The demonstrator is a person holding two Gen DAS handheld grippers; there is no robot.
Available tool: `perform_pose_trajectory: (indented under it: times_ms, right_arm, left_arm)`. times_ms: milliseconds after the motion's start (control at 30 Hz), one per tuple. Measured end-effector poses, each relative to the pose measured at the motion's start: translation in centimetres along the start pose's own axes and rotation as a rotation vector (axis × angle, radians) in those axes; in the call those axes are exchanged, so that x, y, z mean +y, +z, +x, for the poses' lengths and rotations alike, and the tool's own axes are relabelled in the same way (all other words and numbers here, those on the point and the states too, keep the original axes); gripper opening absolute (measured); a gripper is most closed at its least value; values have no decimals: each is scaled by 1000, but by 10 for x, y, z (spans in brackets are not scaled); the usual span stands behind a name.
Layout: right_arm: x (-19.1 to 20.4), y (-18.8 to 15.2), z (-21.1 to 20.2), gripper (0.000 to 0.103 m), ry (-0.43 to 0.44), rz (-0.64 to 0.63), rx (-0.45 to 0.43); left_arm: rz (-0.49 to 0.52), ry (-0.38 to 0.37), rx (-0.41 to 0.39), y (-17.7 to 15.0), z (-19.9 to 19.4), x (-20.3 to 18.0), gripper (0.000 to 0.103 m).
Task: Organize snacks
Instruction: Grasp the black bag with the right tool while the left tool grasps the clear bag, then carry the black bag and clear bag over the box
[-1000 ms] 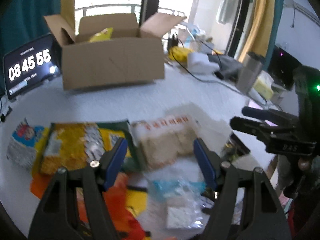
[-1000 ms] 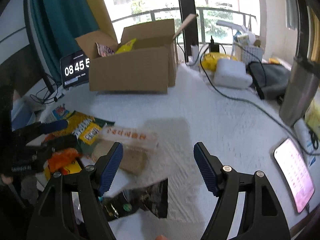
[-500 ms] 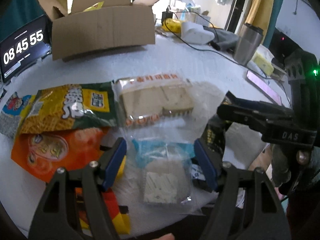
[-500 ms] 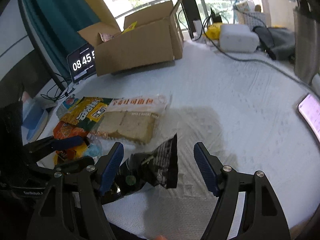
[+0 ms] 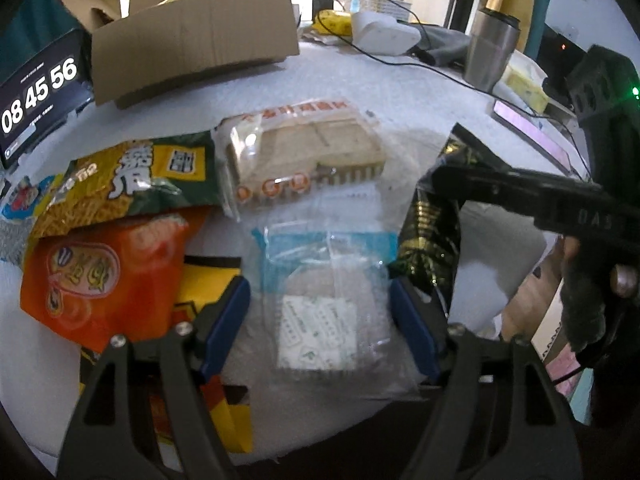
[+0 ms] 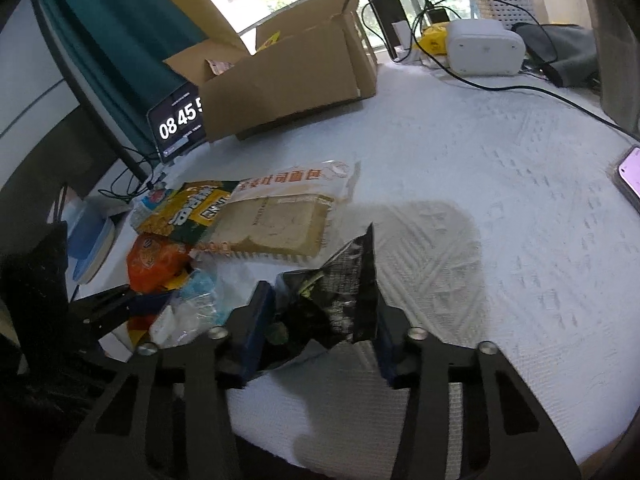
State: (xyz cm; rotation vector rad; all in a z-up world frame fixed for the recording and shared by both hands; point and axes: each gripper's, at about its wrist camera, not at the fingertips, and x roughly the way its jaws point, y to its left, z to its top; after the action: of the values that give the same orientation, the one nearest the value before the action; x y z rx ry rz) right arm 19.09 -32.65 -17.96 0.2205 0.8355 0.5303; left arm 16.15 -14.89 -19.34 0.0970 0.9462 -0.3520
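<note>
A clear bag with a blue band and a white label (image 5: 320, 320) lies flat between the blue pads of my left gripper (image 5: 322, 324). The jaws are closing and a thin gap still shows at the left pad. Beside it, my right gripper (image 6: 322, 334) is closing on a crumpled black snack bag (image 6: 340, 296), and both pads touch its sides. The left wrist view shows that bag (image 5: 432, 240) under the right gripper's dark fingers (image 5: 500, 188). Behind lie a bread pack (image 5: 304, 152), a green-yellow bag (image 5: 132, 180) and an orange bag (image 5: 100, 272).
An open cardboard box (image 5: 192, 48) with snacks inside stands at the back, with a clock tablet (image 5: 36, 92) to its left. A steel tumbler (image 5: 490, 52), a phone (image 6: 630, 172), a white device (image 6: 484, 46) and cables sit to the right on the white cloth.
Both grippers came down toward the near edge of the table. The left now straddles the clear bag. The right jaws narrowed onto the black bag.
</note>
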Motion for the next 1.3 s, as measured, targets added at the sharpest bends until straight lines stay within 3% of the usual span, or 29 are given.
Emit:
perform_pose_trajectory:
  times_ms: [133,433,467,567,1100,1300]
  right_arm:
    - [6,1,-4,43,-14,-33,-13]
    - [2,15,-28,41,-64,-34,-78]
    - [2,17,-30,35,-67,-33,-85]
    - [2,24,-34,32,-74,-27,-100]
    - [24,66,-51,27,-93,-49,-200]
    - [34,93,-53,27,-103,-72,-234]
  left_arm:
    - [14,-11,-11,1,-4,0,58]
    - [16,-40,-76,11,-26,3,58]
    - [15,-45,-87,14,-29,4,58]
    - [3,-51,-115,20,-35,10,58]
    - [-33,-16,-269,68,-73,55,58]
    - [1,19,-330,92,-87,71,58]
